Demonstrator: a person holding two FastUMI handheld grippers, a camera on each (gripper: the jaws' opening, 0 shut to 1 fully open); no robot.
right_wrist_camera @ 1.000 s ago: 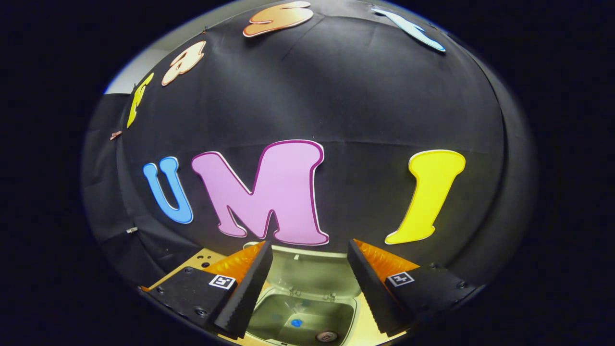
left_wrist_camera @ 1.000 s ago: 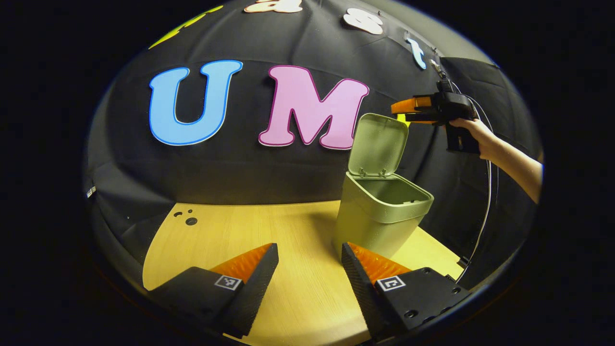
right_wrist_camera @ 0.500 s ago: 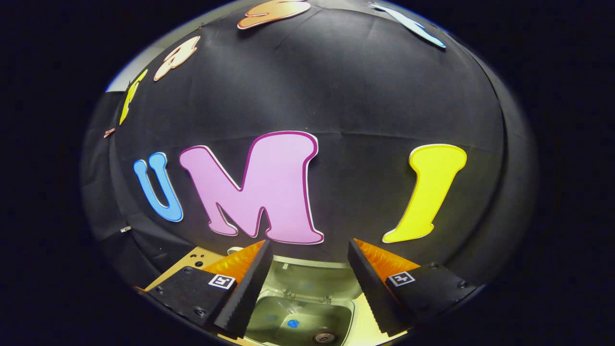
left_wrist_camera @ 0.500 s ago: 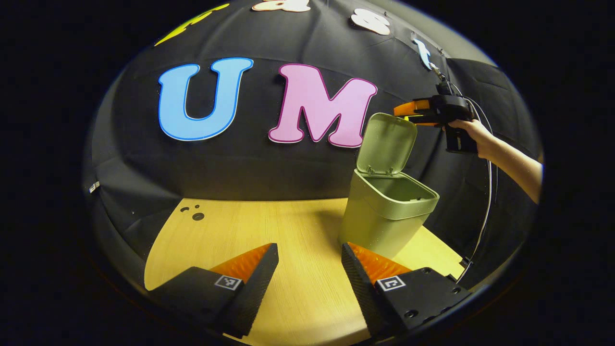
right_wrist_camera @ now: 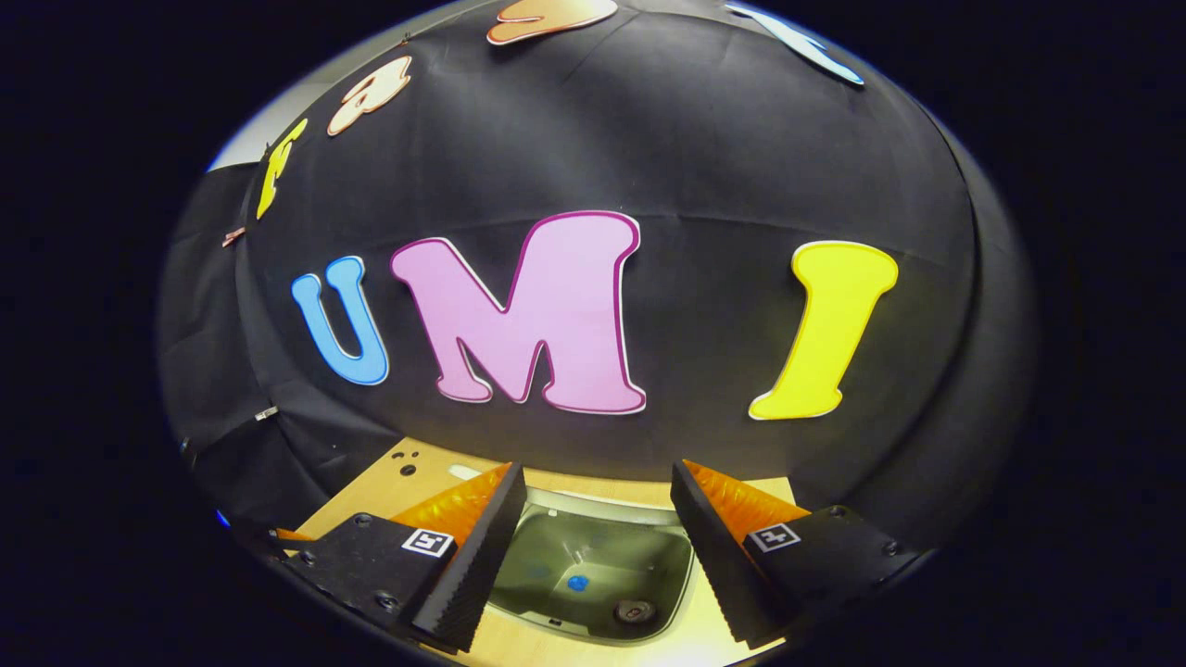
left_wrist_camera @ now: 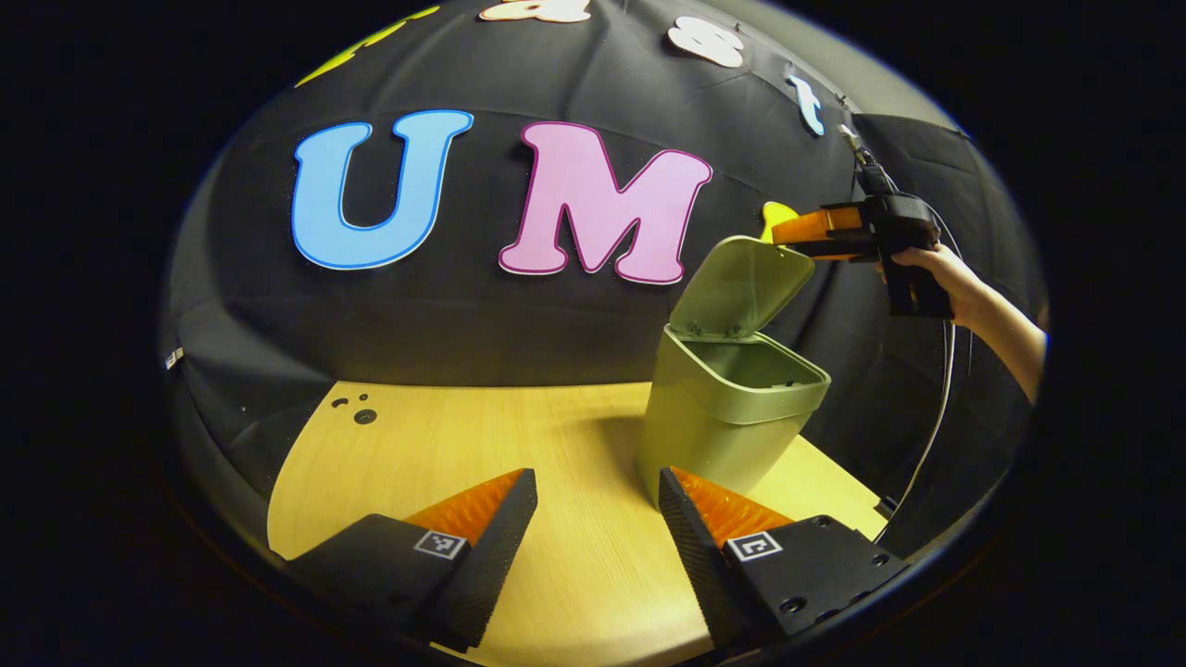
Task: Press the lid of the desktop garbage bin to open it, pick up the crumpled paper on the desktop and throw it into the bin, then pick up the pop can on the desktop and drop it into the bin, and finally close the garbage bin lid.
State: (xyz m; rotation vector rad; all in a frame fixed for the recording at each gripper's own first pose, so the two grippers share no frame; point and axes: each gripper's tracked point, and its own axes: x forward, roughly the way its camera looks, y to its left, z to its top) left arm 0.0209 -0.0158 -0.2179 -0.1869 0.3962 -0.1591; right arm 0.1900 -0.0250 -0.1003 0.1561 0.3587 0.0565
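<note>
Three steps look done: the bin (left_wrist_camera: 732,408), near the table's (left_wrist_camera: 445,454) right edge, holds the can (right_wrist_camera: 633,610); its lid (left_wrist_camera: 749,283) is half-lowered under the wide, empty right gripper (left_wrist_camera: 804,228); left gripper (left_wrist_camera: 593,519) wide, idle

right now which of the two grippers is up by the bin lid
The right gripper, held in a hand, is beside the top edge of the raised bin lid. The left gripper sits low over the wooden table, jaws apart.

left gripper view sits low, level across the table (left_wrist_camera: 445,463); right gripper view looks steeply down close into the bin (right_wrist_camera: 593,565). Both share it.
</note>
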